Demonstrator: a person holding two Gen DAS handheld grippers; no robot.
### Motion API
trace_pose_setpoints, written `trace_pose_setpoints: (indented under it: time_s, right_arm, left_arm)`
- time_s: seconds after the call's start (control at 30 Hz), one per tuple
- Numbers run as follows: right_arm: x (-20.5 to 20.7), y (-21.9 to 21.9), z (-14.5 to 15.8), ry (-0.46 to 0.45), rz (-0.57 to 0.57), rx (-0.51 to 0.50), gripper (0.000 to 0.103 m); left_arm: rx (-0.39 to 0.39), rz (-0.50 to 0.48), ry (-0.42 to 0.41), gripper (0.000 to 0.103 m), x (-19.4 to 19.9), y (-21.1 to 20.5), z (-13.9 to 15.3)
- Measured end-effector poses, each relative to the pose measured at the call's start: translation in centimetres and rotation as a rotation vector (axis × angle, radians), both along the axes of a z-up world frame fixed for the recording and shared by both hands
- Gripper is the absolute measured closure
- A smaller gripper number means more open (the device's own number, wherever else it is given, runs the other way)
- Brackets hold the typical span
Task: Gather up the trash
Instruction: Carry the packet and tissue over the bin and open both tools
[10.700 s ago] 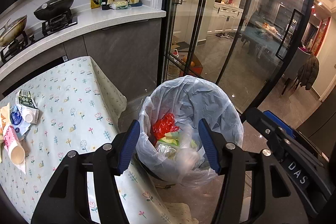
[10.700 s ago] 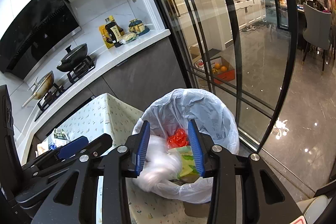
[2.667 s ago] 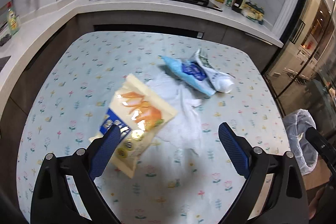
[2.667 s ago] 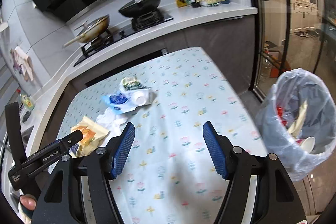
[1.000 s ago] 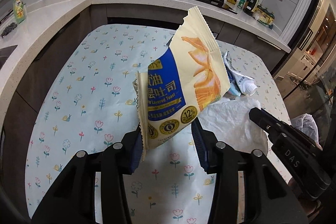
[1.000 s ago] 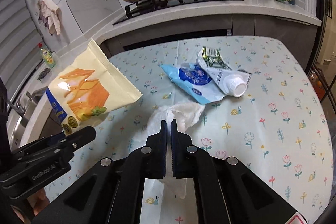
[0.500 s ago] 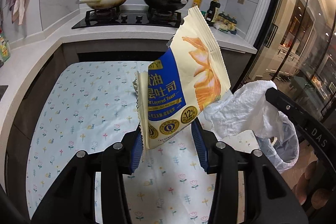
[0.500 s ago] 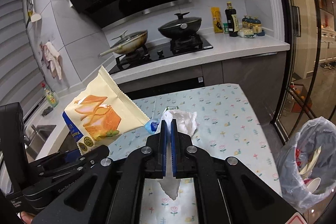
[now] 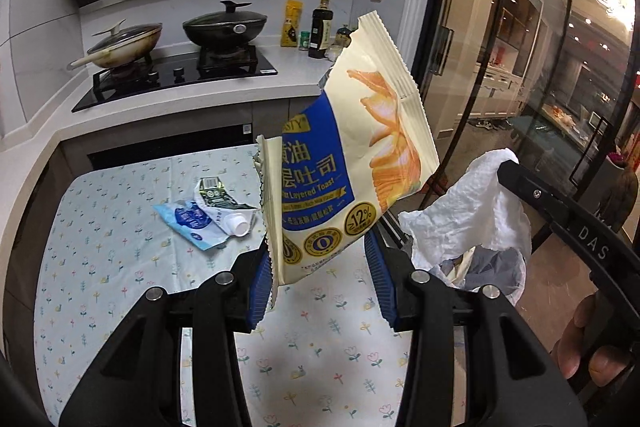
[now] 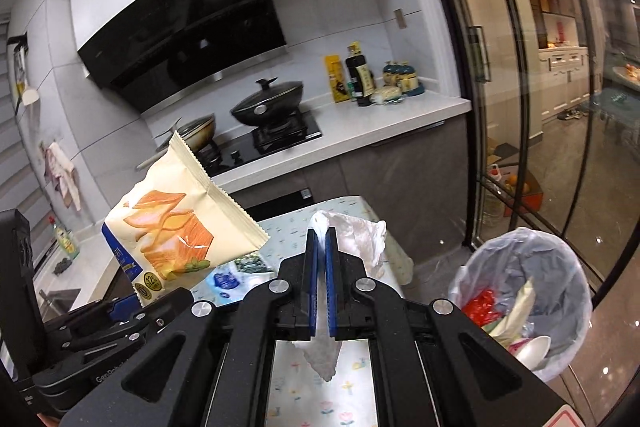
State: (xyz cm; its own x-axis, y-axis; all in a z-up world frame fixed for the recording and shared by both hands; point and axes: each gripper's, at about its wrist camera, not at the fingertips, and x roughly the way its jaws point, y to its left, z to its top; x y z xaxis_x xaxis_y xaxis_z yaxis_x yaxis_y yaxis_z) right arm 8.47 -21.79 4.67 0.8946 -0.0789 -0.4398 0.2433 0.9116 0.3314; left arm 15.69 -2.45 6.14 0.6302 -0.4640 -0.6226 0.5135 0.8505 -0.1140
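Right wrist view: right claw (image 10: pixel 321 285) pinches crumpled white tissue (image 10: pixel 360 233); left claw (image 9: pixel 318 283) clamps cream-and-blue toast wrapper (image 9: pixel 340 163). Carry both above plastic-lined bin (image 10: pixel 524 269), probably centred, before release.

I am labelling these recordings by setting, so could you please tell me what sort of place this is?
Most likely a home kitchen: a gas hob with a lidded wok under a black range hood, sauce bottles on the white counter, and a small table with a floral cloth.
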Motion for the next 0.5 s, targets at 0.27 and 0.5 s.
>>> trace_pose_setpoints:
  time_s: [0.27, 0.5]
  right_arm:
    - [-3.0, -4.6, -0.2, -0.006, -0.084, 0.023, 0.099]
    - [-5.3, -8.0, -0.8, 0.0, -0.146, 0.04, 0.099]
  left_arm:
    - [0.019, -0.082, -0.009, 0.061, -2.4, -5.3, 0.0]
    - [0.04, -0.145, -0.006, 0.061, -3.4, -9.0, -0.5]
